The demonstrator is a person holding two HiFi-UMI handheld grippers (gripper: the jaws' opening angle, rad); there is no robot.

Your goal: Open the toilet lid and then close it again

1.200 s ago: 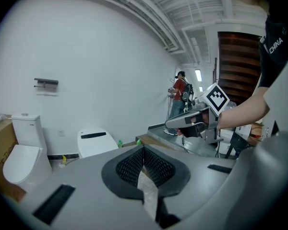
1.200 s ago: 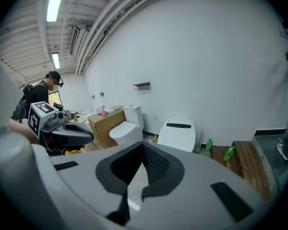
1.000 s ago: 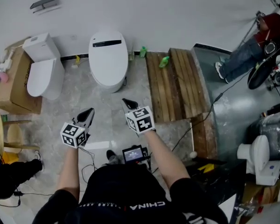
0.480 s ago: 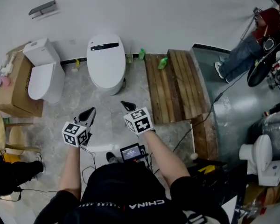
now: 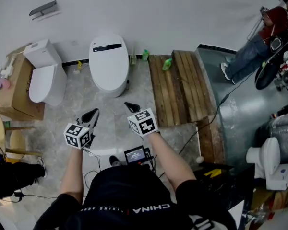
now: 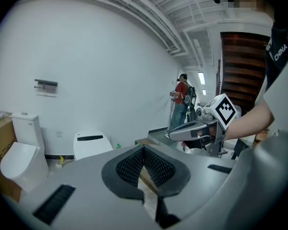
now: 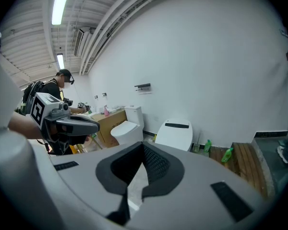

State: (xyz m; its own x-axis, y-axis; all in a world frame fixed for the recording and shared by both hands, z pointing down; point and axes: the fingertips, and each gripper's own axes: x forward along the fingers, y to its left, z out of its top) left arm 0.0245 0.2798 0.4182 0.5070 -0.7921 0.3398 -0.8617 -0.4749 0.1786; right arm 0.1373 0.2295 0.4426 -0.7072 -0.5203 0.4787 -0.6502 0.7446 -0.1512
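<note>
Toilet lid (image 5: 109, 63) down, at the wall ahead
Second toilet (image 5: 45, 78) and cardboard box (image 5: 9, 90) stand left of it, wooden platform (image 5: 180, 87) with a green bottle (image 5: 168, 63) right; floor (image 5: 110, 133) lies between it and us. We see it white, flat, dark-striped. Our left tongs (image 5: 91, 114) and right tongs (image 5: 130, 107) are pressed together, empty. Only gripper views show the ceiling lamp (image 7: 62, 1).

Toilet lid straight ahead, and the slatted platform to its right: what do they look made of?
Toilet lid: smooth, even white with a slight sheen, likely moulded plastic, though the look alone cannot rule out ceramic. A dark strip crosses its wall end. Slatted platform: brown planks with visible grain and gaps between them, apparently bare or weathered wood, matte.
</note>
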